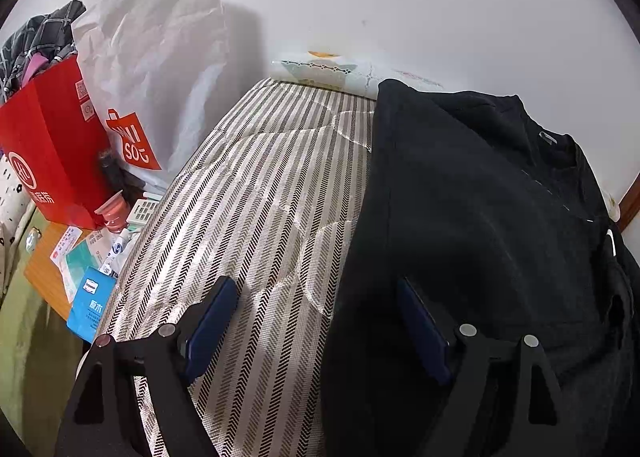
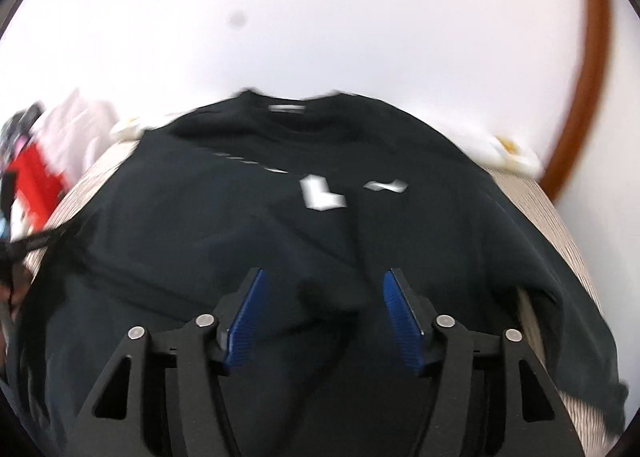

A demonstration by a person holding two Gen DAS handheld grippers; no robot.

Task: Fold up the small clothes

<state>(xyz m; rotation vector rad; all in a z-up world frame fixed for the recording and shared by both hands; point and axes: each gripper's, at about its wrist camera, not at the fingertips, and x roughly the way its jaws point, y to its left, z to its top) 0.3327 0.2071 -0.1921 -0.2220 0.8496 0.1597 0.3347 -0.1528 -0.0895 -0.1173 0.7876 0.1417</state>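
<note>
Both the left tongs (image 1: 316,321) and right tongs (image 2: 322,315) stand wide and empty above the black shirt (image 2: 280,225), which seems not yet fully folded.

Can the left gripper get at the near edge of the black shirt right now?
Probably yes. The left gripper has its jaws open, straddling the shirt edge on the mattress, and nothing lies between them.

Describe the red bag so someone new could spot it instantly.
Start at the striped mattress in the left wrist view and look past its left edge to the cluttered wooden side table. The red bag stands there, stuffed with checked clothing, just left of a crumpled white shopping bag. It is the only solid red, boxy bag, with a white circular logo.
</note>
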